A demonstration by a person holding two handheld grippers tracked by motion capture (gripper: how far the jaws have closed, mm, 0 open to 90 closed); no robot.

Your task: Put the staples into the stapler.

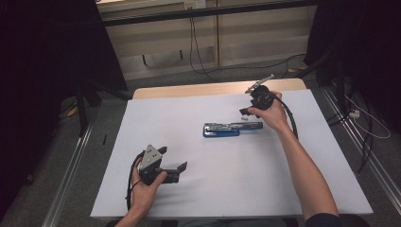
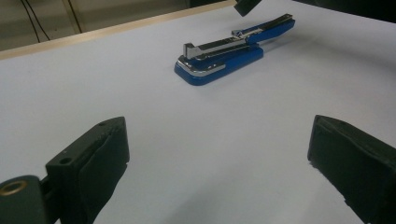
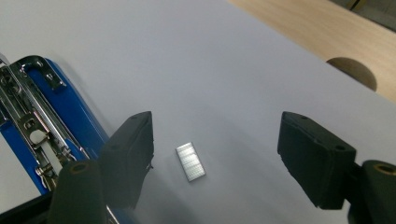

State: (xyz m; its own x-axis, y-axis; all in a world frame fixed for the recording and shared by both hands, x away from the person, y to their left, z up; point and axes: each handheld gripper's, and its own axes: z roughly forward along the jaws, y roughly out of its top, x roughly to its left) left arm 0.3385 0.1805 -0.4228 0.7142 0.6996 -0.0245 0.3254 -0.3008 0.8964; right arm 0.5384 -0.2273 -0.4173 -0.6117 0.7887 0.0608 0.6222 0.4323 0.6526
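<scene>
High view shows a white table (image 1: 189, 198) with a person's 2 arms coming in from the bottom. A blue stapler (image 1: 227, 128) lies near the middle of the table, swung open so that its metal inside faces up. Just past its right end lies a small strip of staples (image 1: 245, 118), flat on the white top and a little apart from the stapler.

The right gripper (image 1: 244, 112) is at the far right part of the table, held in the right hand (image 1: 270, 113). It points down and to the left, at the strip of staples.

Right gripper view looks down along its 2 black jaws. The strip of staples (image 3: 190, 161) lies flat on the table between them, closer to the left jaw. The jaws stand apart and neither pad touches the strip, so nothing is held. The open stapler (image 3: 42, 126) lies just beside the left jaw, with its shiny rail and spring showing.

The left gripper (image 1: 176, 165) rests low near the front left of the table, held in the left hand (image 1: 144, 187). It is well apart from the stapler.

Left gripper view shows its 2 jaws spread wide over bare white table, with nothing between them. The stapler (image 2: 229, 51) lies farther off, ahead of them.
</scene>
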